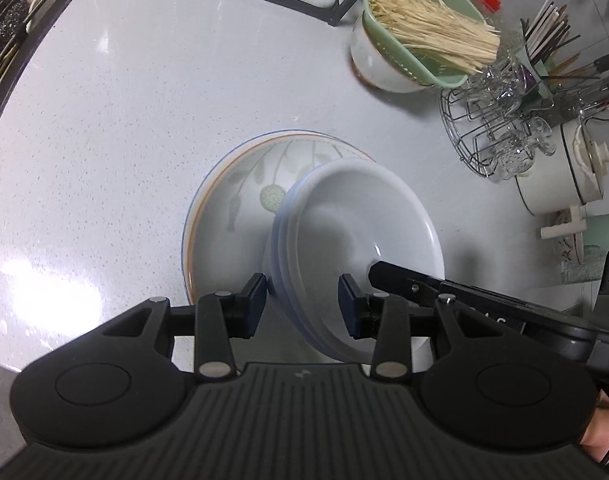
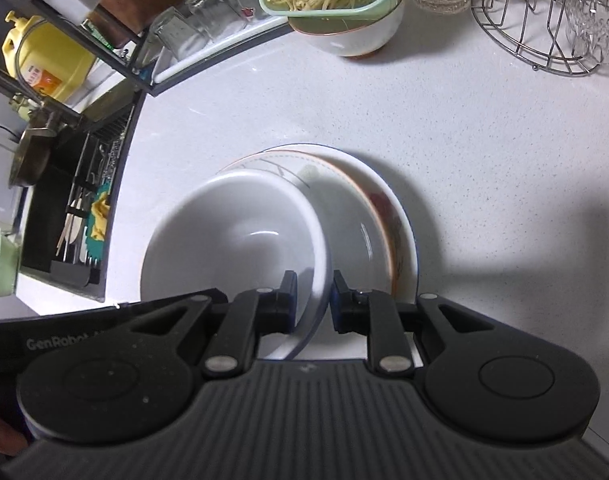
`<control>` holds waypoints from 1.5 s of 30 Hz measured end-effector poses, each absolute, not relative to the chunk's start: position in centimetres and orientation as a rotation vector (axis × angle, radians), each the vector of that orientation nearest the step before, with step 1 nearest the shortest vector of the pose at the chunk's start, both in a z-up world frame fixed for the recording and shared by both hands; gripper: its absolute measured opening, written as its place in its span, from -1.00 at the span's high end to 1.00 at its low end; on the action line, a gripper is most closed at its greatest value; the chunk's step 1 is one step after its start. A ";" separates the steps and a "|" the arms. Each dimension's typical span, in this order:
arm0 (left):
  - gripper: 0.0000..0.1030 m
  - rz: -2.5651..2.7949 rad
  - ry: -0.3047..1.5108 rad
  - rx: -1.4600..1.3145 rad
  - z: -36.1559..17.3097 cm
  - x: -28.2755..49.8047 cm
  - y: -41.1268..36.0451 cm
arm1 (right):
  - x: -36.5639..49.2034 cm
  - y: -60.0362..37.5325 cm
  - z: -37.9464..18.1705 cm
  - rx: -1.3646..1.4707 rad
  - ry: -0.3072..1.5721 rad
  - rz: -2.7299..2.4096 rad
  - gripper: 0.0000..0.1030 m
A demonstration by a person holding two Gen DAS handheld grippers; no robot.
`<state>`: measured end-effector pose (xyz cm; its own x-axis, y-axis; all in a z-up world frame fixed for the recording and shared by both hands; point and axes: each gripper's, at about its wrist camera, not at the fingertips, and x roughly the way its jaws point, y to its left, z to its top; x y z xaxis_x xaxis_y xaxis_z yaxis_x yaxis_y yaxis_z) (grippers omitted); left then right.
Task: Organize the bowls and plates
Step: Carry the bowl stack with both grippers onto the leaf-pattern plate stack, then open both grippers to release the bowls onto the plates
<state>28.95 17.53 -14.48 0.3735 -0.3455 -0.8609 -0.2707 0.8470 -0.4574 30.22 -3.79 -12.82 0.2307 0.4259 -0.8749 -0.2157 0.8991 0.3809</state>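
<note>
A stack of plain white bowls (image 1: 344, 220) sits tilted in a patterned plate (image 1: 232, 200) with an orange and blue rim on the counter. My left gripper (image 1: 302, 304) is open, its pads either side of the stack's near rim. In the right wrist view my right gripper (image 2: 313, 300) is shut on the rim of the white bowl (image 2: 232, 232), above the patterned plates (image 2: 368, 216). The right gripper's finger (image 1: 424, 284) reaches into the bowl in the left wrist view.
A green strainer of enoki mushrooms (image 1: 420, 28) rests on a white bowl (image 1: 376, 68) at the back. A wire rack with glasses (image 1: 500, 128) and a white pot (image 1: 564, 172) stand at the right. A dish rack (image 2: 184, 40) and sink (image 2: 76, 200) lie left.
</note>
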 end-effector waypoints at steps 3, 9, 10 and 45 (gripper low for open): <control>0.15 -0.055 1.205 -0.592 -14.6 29.2 17.5 | 30.3 -3.6 -13.1 0.192 1.260 0.440 0.60; 0.01 -0.062 1.186 -0.491 -13.8 29.6 17.5 | 30.5 -4.1 -13.3 0.190 1.239 0.432 0.61; -0.09 -0.051 1.175 -0.479 -13.4 29.6 17.7 | 30.5 -4.3 -13.1 0.190 1.233 0.430 0.61; -0.73 0.103 0.718 -0.344 2.2 11.5 11.4 | 17.5 -13.4 0.9 0.146 0.715 0.526 0.17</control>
